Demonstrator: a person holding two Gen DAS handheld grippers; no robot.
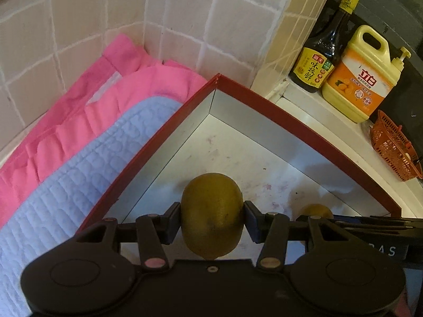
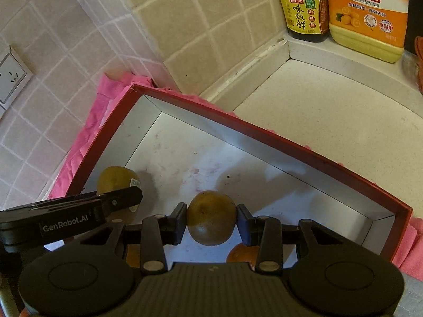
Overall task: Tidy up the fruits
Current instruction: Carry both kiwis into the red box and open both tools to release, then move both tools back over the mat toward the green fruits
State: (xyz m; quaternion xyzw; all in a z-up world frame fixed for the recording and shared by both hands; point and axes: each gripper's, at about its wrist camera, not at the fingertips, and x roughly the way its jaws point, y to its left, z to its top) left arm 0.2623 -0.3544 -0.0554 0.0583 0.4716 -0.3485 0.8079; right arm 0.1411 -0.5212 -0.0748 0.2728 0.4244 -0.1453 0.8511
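A red box [image 1: 290, 116] with white inner walls lies open on the counter; it also shows in the right wrist view [image 2: 290, 142]. My left gripper [image 1: 212, 218] is shut on a kiwi [image 1: 211, 214] and holds it over the box floor. My right gripper [image 2: 211, 220] is shut on a second kiwi [image 2: 211, 218], also over the box. In the right wrist view the left gripper [image 2: 116, 200] and its kiwi [image 2: 116, 178] show at the left. The right kiwi [image 1: 316, 210] peeks out in the left view. An orange fruit [image 2: 242, 255] lies below my right gripper.
Pink cloth [image 1: 87, 111] and a pale blue quilted mat [image 1: 87, 174] lie left of the box against the tiled wall. A soy sauce bottle [image 1: 321, 50], a yellow detergent jug [image 1: 362, 79] and an orange plastic basket [image 1: 394, 150] stand on the ledge at right. A wall socket [image 2: 10, 78] is at left.
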